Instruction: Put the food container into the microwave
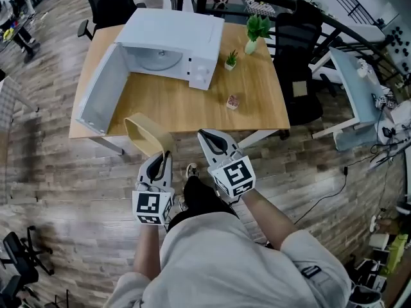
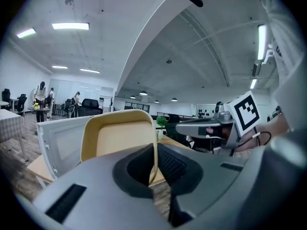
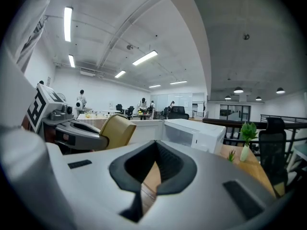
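A tan food container hangs tilted over the near edge of the wooden table, with my left gripper shut on its rim. In the left gripper view the container's wall stands upright, its right rim pinched between the jaws. The white microwave sits at the back of the table with its door swung open to the left, showing the turntable inside. My right gripper is beside the left one, shut and empty. The right gripper view shows the container and the microwave ahead.
Two small potted plants and a small pinkish object stand on the table to the right of the microwave. A black office chair is by the table's right side. Wooden flooring lies in front of the table.
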Tool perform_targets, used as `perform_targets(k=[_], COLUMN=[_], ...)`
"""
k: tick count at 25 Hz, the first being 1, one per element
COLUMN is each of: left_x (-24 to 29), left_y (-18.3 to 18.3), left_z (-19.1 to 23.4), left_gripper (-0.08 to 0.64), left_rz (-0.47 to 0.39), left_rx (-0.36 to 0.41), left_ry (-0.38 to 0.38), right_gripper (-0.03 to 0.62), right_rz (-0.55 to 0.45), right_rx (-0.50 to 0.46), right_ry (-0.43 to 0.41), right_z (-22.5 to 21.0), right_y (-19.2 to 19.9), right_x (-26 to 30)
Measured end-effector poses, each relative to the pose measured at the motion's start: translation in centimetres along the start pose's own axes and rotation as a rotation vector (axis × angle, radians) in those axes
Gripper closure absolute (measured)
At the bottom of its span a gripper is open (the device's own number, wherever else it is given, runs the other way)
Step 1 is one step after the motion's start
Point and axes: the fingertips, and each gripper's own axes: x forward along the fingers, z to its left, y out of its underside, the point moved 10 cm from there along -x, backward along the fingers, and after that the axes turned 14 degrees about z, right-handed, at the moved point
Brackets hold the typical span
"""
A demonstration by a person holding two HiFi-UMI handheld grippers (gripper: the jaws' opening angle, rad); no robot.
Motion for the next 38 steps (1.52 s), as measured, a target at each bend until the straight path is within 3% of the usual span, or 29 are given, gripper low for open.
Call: perform_targets(k=[8, 15, 18, 26, 29, 33, 38], left_x=[5.2, 10.8, 12.9, 17.5, 18.4, 19.4, 19.9], left_y=[-2.2, -4.4, -4.6, -3.9, -3.4, -2.9, -1.8], left_z=[3.7, 6.4, 7.4, 10.1, 11.1, 12.2, 13.5], left_gripper=[0.533, 0.532, 0.532, 0.532, 0.532, 0.532, 0.532], left_rz=[0.055, 0.134, 0.208, 0.460, 0.528, 0.588, 0.664], left_rx=[0.016, 0.078, 0.158, 0.413, 0.470, 0.568, 0.755], left_ry=[0.002, -0.008, -0.010, 0.051, 0.056, 0.048, 0.104], right_gripper=[0.588, 0.588, 0.588, 0.588, 0.588, 0.588, 0.588], right_rz=[0.023, 0.083, 0.121, 0.228, 0.250, 0.267, 0.288], right_rx=[0.041, 0.037, 0.013, -0.225, -0.305, -0.345, -0.487], right_ry=[-0.032, -0.076, -0.119, -0.284, -0.305, -0.328, -0.322], right_z=[-4.5, -9.0, -10.1, -10.8, -10.4, -10.1, -9.2], right_y=[-0.8, -0.5, -0.1, 0.6, 0.6, 0.3, -0.2], right_x=[5.8, 10.5, 12.3, 16.2, 17.3, 19.0, 20.7])
